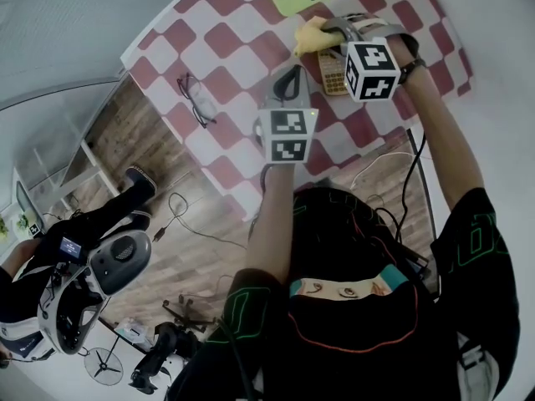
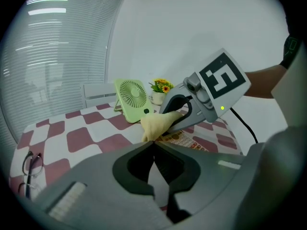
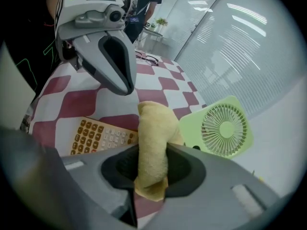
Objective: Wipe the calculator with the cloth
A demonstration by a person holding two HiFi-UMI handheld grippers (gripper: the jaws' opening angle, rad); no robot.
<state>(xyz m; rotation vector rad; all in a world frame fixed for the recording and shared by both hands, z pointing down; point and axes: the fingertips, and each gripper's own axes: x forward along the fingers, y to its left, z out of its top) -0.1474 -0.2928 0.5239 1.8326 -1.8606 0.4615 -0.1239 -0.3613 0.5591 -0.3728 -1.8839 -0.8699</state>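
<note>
Right tongs (image 3: pixel 151 169) clamp a folded yellow cloth (image 3: pixel 153 138), whose free end is just beside the orange-keyed calculator (image 3: pixel 103 137). That calculator lies flat on the red-and-white checked table (image 1: pixel 226 48), near a green fan (image 3: pixel 225 128). Left tongs (image 2: pixel 154 150) are pressed together with nothing between them, over the table near the calculator. Glasses (image 1: pixel 195 100) lie well apart.

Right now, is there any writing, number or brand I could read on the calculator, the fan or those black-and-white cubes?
No text can be read.
Calculator: key labels too small and blurred.
Fan, cloth: no print visible.
Left tool, right tool: cubes carry black-and-white square patterns, not letters.
Person's shirt: green outlined shapes, unreadable.
</note>
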